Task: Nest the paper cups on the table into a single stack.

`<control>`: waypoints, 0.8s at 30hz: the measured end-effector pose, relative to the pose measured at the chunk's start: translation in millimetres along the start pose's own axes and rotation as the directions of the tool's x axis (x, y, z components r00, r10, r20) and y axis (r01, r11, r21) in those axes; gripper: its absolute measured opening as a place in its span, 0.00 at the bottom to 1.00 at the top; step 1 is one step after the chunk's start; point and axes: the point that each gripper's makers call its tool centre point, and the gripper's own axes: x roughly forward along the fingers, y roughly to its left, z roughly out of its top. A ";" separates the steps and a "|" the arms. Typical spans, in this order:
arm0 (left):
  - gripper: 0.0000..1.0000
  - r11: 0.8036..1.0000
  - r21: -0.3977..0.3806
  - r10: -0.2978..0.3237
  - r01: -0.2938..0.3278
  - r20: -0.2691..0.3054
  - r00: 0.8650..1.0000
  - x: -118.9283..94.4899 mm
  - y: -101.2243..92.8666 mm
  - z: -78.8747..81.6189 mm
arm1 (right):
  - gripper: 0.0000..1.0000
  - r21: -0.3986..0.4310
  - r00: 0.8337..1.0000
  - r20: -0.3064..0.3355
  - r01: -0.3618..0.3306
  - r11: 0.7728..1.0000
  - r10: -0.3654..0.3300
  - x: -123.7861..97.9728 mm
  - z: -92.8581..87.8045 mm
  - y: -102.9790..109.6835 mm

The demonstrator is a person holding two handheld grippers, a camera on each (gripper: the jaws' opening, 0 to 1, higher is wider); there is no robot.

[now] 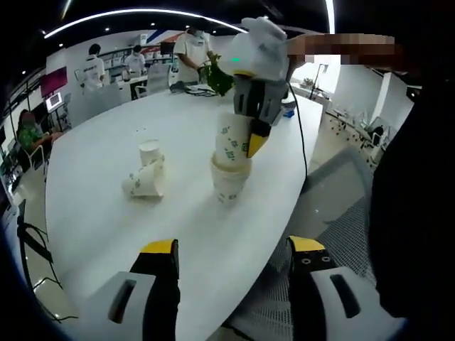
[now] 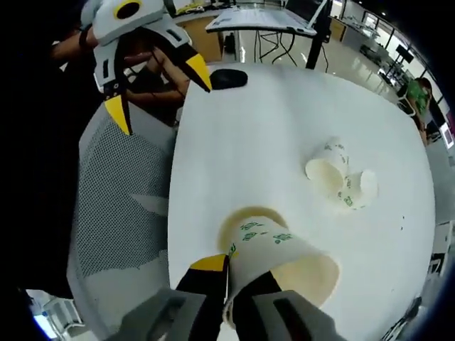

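Jaws of the right gripper (image 2: 229, 288) are seen pinched on the wall of a paper cup (image 2: 284, 266), which is held tilted just above the mouth of a second cup (image 1: 229, 181) standing upright on the white table (image 2: 270, 142). From the left gripper view the same held cup (image 1: 233, 141) is seen with its base lowered partly into the standing cup; whether the two cups touch cannot be told. Jaws of the left gripper (image 1: 234, 250) are held wide apart with nothing between them, near the table edge and well apart from the standing cup. From the right gripper view the left gripper (image 2: 158, 85) is seen beyond the standing cup, over a mesh chair (image 2: 121, 199) at the table edge. Two more cups are noted on the table, to one side of the standing cup: one lying on its side (image 2: 328, 170) and one just beside it (image 2: 359, 188), apparently touching. Several people (image 1: 190, 53) are seen past the far end of the table.
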 end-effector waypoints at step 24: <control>0.59 1.000 -0.002 -0.006 0.006 -0.014 1.000 -0.3 -2.9 -6.0 | 0.05 -0.034 1.000 -0.011 -0.014 0.999 0.013 8.5 3.3 1.5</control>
